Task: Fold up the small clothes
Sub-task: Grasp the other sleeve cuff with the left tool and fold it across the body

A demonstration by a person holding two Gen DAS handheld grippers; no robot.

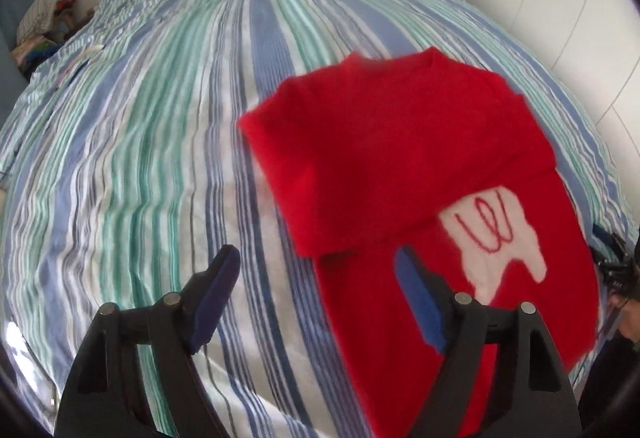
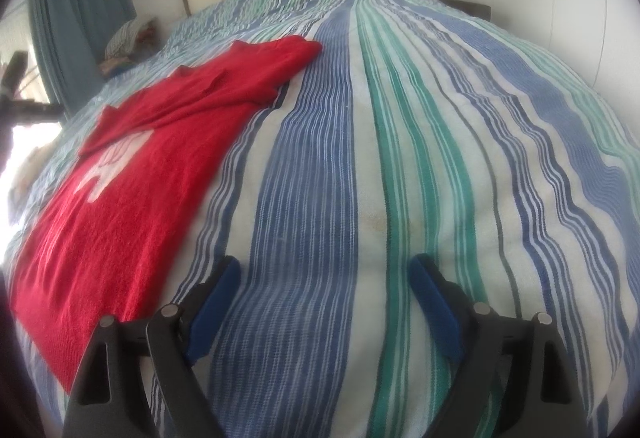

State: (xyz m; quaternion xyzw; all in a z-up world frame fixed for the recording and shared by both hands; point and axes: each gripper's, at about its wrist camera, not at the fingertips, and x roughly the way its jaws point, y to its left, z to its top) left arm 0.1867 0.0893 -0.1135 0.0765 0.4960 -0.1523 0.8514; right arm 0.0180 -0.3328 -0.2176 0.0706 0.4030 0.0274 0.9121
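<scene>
Lying on the striped bedspread [image 2: 360,157] toward the left side of the bed, the red sweater [image 2: 132,173] has its sleeves already drawn across the chest, half covering a white patch [image 1: 496,238] with red looping stitching. Both the left tongs [image 1: 320,270] and the right tongs [image 2: 324,278] are spread wide and grip nothing; the left hang over the sweater's near edge, the right over bare bedspread beside it. The likely trouble is the soft, fuzzy knit: a pinch of only the top layer would drag the folded sleeves loose, and the bedspread could bunch up with it. The red loops on the patch resemble handwriting but cannot be read, and no brand or label shows.
</scene>
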